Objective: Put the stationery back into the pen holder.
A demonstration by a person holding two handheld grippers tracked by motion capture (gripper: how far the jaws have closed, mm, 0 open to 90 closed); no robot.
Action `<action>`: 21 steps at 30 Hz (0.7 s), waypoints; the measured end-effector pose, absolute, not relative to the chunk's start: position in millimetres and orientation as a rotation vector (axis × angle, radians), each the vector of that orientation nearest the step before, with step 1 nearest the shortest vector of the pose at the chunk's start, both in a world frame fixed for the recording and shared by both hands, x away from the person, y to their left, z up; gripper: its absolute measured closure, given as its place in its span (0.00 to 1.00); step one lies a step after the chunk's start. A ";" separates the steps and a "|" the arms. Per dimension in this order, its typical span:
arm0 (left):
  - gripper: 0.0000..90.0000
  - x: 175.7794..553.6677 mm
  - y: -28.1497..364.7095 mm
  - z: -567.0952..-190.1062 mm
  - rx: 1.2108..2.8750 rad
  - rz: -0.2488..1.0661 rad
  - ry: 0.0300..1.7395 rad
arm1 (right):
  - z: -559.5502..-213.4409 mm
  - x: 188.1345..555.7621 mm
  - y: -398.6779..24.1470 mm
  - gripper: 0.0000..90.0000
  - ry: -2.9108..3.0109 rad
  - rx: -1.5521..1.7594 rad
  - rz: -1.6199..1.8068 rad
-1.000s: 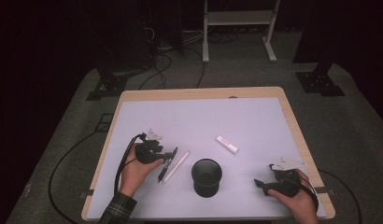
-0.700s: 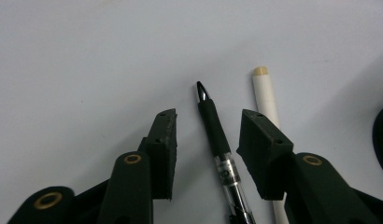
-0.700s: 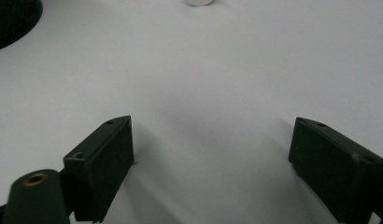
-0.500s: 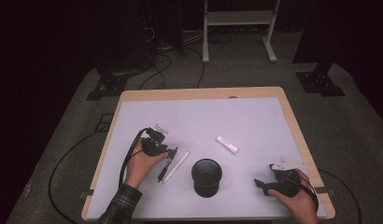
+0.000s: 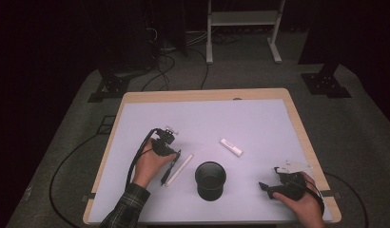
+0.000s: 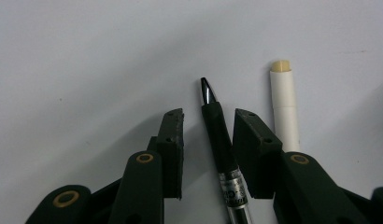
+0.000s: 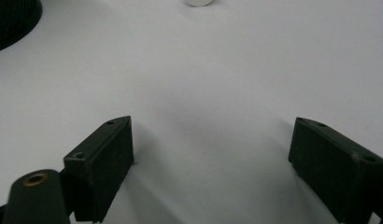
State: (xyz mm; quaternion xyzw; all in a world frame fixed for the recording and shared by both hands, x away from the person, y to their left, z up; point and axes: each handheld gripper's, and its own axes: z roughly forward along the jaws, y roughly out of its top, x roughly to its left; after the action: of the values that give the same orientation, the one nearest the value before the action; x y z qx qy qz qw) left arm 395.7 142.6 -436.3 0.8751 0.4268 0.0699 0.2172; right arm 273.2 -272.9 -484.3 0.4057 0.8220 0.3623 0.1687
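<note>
Straddling one black pen point(image 6: 221, 140), the left gripper point(image 6: 207, 122) has just been closing; small gaps remain on both sides. Silver print on the pen's barrel is too blurred to read. One white stick point(image 6: 285, 107) lies just beside, then one black cup point(image 5: 210, 179) and one white tube point(image 5: 231, 147). The right gripper point(image 7: 213, 140) gapes wide.

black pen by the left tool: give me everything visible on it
The pen is black with a shiny dark metal tip, a matte black grip and a clear barrel section with a printed band. It lies flat on the white table, between the jaws of the left tool, which have just been closing around it; small gaps still show on both sides. A white stick lies parallel beside it, apart. In the high view it sits left of the black cup.
</note>
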 end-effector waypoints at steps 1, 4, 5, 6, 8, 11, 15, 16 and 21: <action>0.72 396.1 141.2 -436.4 2.420 0.202 1.187 | -484.3 273.2 -272.9 0.14 2.337 1.153 1.030; 0.73 398.4 138.4 -436.5 2.444 0.192 1.185 | -484.4 273.2 -272.9 0.14 2.337 1.153 1.030; 0.73 399.1 137.1 -436.9 2.444 0.189 1.191 | -484.3 273.2 -272.9 0.14 2.337 1.153 1.030; 0.73 399.9 136.3 -437.0 2.458 0.186 1.187 | -484.3 273.2 -272.9 0.14 2.337 1.153 1.030; 0.74 400.6 133.6 -437.8 2.470 0.194 1.192 | -484.4 273.2 -272.9 0.14 2.337 1.153 1.030; 0.75 402.0 131.1 -440.6 2.489 0.191 1.202 | -484.3 273.2 -272.9 0.14 2.337 1.155 1.030; 0.76 403.4 130.4 -440.2 2.502 0.194 1.206 | -484.4 273.3 -272.9 0.14 2.337 1.153 1.030; 0.77 403.6 130.2 -440.2 2.504 0.194 1.209 | -484.4 273.2 -272.9 0.14 2.337 1.153 1.030; 0.78 405.0 128.8 -439.8 2.516 0.190 1.219 | -484.3 273.2 -272.9 0.14 2.337 1.155 1.030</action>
State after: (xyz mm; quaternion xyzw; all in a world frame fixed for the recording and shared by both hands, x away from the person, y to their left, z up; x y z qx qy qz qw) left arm 405.0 128.8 -439.8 0.8849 0.4289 0.0669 0.1689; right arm 273.2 -272.9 -484.3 0.4060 0.8219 0.3622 0.1684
